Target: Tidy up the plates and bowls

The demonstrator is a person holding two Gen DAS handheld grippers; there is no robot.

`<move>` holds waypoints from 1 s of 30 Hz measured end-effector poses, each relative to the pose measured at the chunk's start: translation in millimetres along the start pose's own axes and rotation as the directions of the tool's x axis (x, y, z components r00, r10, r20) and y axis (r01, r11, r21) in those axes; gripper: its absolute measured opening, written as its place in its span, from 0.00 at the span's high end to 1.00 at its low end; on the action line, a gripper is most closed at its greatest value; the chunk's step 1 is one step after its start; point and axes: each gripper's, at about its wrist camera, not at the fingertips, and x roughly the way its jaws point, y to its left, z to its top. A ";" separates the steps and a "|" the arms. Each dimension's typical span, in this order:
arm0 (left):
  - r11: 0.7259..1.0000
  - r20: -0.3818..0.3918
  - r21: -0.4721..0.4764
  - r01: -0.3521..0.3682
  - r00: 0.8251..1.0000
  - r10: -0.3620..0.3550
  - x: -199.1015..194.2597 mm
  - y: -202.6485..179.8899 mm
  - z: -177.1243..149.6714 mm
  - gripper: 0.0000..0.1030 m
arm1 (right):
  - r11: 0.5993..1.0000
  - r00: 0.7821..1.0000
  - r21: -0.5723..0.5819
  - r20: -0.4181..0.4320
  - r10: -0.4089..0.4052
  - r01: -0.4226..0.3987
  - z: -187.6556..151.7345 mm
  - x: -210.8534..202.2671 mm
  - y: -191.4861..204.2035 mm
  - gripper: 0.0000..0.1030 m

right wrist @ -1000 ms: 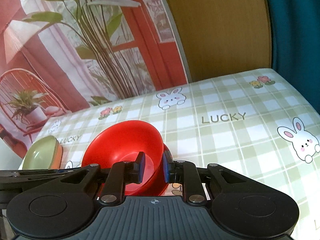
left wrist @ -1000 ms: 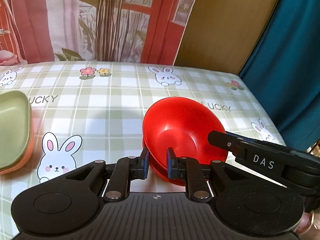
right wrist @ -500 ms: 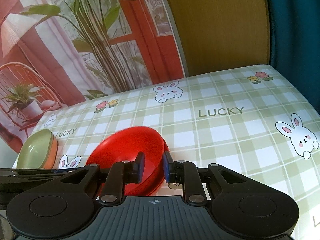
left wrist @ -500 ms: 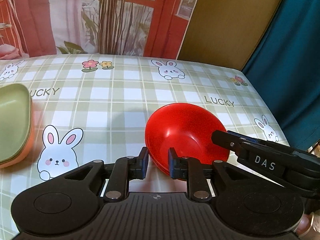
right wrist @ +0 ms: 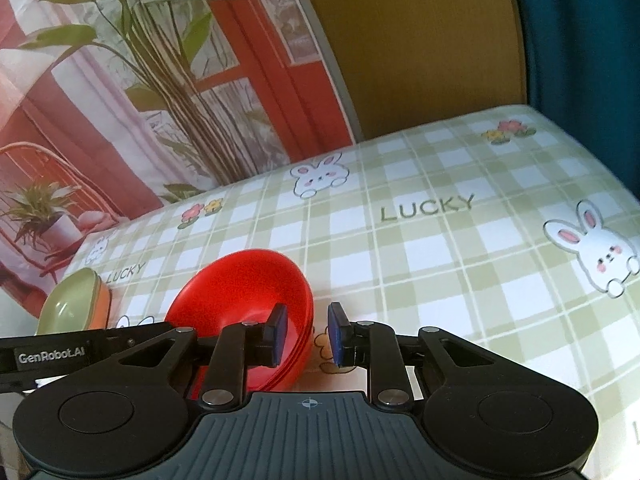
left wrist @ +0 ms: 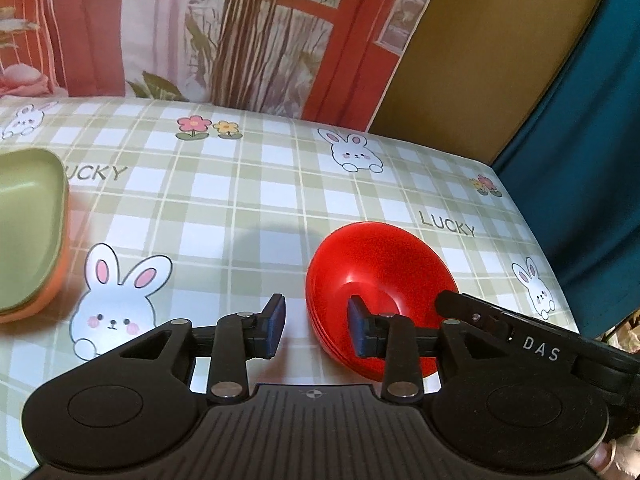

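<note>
A stack of red bowls (left wrist: 380, 276) rests on the checked tablecloth; it also shows in the right wrist view (right wrist: 244, 284). My left gripper (left wrist: 316, 326) is open, its jaws astride the stack's near-left rim without touching it. My right gripper (right wrist: 306, 334) is open, its jaws astride the stack's near-right rim. A green plate (left wrist: 28, 216) lies on an orange plate (left wrist: 52, 284) at the left edge; the pair also shows in the right wrist view (right wrist: 76, 304).
The table (left wrist: 248, 200) carries a green checked cloth with rabbits. A printed backdrop (left wrist: 240, 32) stands behind it, a brown panel (right wrist: 420, 40) and blue curtain (left wrist: 580, 120) to the right. The table's right edge lies near the bowls.
Both grippers held the top red bowl tilted above the stack, lowered it onto the stack, then opened and let go of its rim.
</note>
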 end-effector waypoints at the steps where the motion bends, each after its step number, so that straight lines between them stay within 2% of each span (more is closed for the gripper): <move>1: 1.000 -0.001 0.001 0.003 1.000 -0.003 2.0 -0.7 -0.4 0.65 | 1.000 1.000 0.001 -0.003 0.004 -0.004 -0.5 1.5 0.0 0.79; 12: 1.000 -0.030 -0.003 0.023 0.999 -0.023 19.7 -3.3 -3.6 0.66 | 0.999 0.999 0.033 -0.032 0.033 -0.032 -1.5 11.5 -2.3 0.79; 13: 1.000 -0.030 -0.006 0.023 0.999 -0.024 20.1 -3.0 -4.3 0.68 | 0.999 0.999 0.033 -0.032 0.035 -0.034 -1.6 11.7 -2.2 0.79; 15: 1.000 -0.027 -0.012 0.023 0.999 -0.023 20.5 -1.4 -4.5 0.79 | 0.999 0.999 0.035 -0.033 0.037 -0.036 -1.5 12.0 -2.5 0.80; 19: 0.999 -0.023 -0.039 0.024 0.999 -0.025 20.5 3.6 -4.2 0.85 | 0.998 0.999 0.040 -0.031 0.044 -0.043 -0.9 12.3 -1.6 0.83; 30: 0.998 0.034 -0.065 0.008 0.999 -0.006 -2.8 16.1 10.7 0.85 | 0.997 0.998 0.044 -0.022 0.058 -0.057 9.3 10.9 14.0 0.84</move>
